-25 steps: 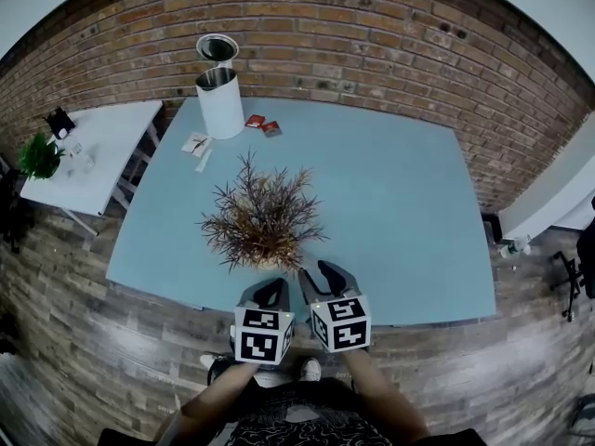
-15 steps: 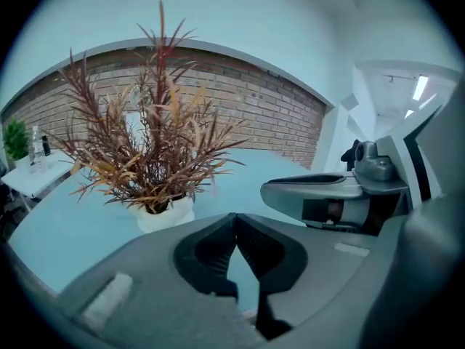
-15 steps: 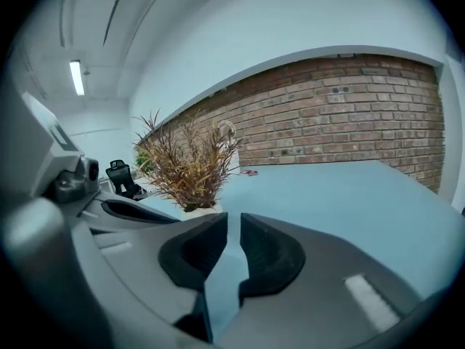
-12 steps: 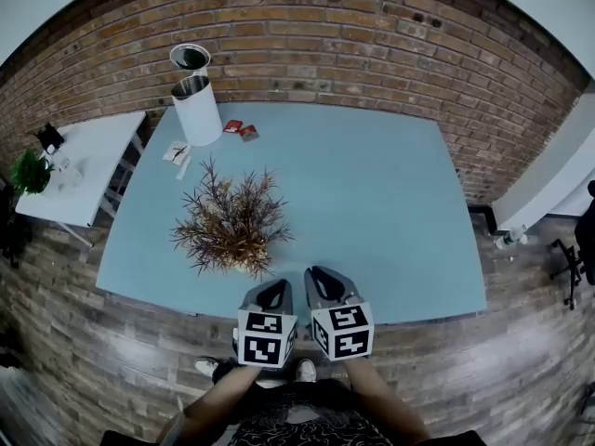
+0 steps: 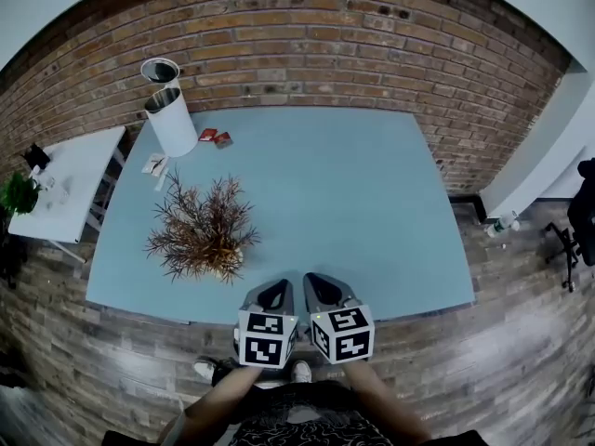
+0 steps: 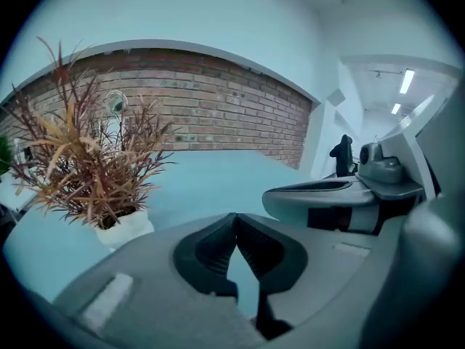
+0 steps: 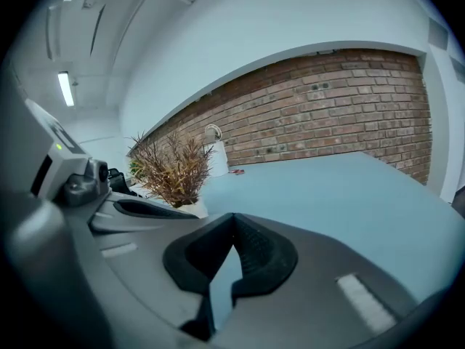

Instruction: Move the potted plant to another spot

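Potted plant [image 5: 200, 240] stands left of centre on the blue table [image 5: 372, 203], further left in the frame than a second ago and clear of both tools. At bottom centre the left gripper [image 5: 271, 294] is closed and empty. Beside it the right gripper [image 5: 321, 288] has just closed on nothing, so the move looks done.

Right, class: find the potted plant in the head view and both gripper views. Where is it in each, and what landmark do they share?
Head view: potted plant left of centre on the blue table.
Left gripper view: potted plant at far left, close up.
Right gripper view: potted plant left of centre.
Shared landmark: brick wall behind the table.
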`<state>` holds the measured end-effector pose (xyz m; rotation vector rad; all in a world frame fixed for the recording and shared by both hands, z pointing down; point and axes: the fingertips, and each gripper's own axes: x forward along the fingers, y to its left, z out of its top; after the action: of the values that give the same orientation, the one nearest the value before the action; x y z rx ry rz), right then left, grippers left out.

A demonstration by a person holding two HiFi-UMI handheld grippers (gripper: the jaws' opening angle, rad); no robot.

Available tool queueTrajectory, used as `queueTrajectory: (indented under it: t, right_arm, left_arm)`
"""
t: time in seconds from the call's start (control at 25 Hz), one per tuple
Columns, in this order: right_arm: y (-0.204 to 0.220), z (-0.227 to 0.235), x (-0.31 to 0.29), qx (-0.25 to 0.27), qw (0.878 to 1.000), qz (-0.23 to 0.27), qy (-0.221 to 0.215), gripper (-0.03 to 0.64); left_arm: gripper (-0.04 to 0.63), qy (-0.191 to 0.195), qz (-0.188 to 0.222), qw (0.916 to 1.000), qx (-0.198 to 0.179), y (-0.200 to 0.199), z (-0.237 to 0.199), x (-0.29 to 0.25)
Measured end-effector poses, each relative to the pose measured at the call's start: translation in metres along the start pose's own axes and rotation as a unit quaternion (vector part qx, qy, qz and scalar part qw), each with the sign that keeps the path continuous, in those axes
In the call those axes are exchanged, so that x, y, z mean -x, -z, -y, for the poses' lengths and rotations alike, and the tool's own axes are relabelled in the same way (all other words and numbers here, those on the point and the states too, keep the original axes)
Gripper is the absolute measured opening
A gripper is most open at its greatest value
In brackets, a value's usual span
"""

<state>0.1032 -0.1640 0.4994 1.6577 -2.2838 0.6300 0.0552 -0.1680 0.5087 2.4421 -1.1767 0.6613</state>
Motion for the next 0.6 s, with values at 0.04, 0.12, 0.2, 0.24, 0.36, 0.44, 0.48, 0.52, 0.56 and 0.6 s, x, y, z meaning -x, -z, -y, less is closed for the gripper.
queueTrajectory:
  t: [0.04,0.12,0.2,0.24,0.36,0.44,0.48,0.52,0.56,0.6]
  right_arm:
    - [0.0,0.004,0.002,-0.002,1.0,0.0,0.004,0.006]
    - [0.002,0.011,0.007,-0.005,1.0,0.0,0.012,0.006]
    - [0.003,0.017,0.012,-0.009,1.0,0.0,0.019,0.006]
    - [0.004,0.019,0.014,-0.011,1.0,0.0,0.021,0.006]
    - [0.004,0.023,0.018,-0.013,1.0,0.002,0.024,0.006]
    - [0.004,0.024,0.019,-0.013,1.0,0.003,0.025,0.006]
    - [0.003,0.024,0.02,-0.013,1.0,0.003,0.024,0.006]
    - [0.003,0.024,0.02,-0.014,1.0,0.003,0.023,0.006]
    - [0.003,0.024,0.02,-0.014,1.0,0.003,0.022,0.006]
    - [0.002,0.023,0.02,-0.014,1.0,0.004,0.021,0.006]
  left_arm:
    - [0.0,0.003,0.0,1.0,-0.002,-0.001,0.004,-0.002]
    - [0.0,0.01,-0.002,0.9999,-0.007,-0.002,0.012,-0.005]
    - [0.0,0.016,-0.004,0.9998,-0.011,-0.002,0.019,-0.007]
    - [0.0,0.018,-0.005,0.9997,-0.013,-0.002,0.021,-0.008]
    - [0.001,0.022,-0.007,0.9996,-0.017,-0.003,0.027,-0.009]
    - [0.001,0.023,-0.008,0.9995,-0.018,-0.003,0.029,-0.01]
    - [0.0,0.023,-0.008,0.9995,-0.019,-0.003,0.03,-0.009]
    - [0.0,0.023,-0.008,0.9995,-0.019,-0.004,0.03,-0.009]
    - [0.001,0.023,-0.009,0.9995,-0.019,-0.004,0.03,-0.009]
    - [0.0,0.023,-0.009,0.9995,-0.018,-0.004,0.03,-0.009]
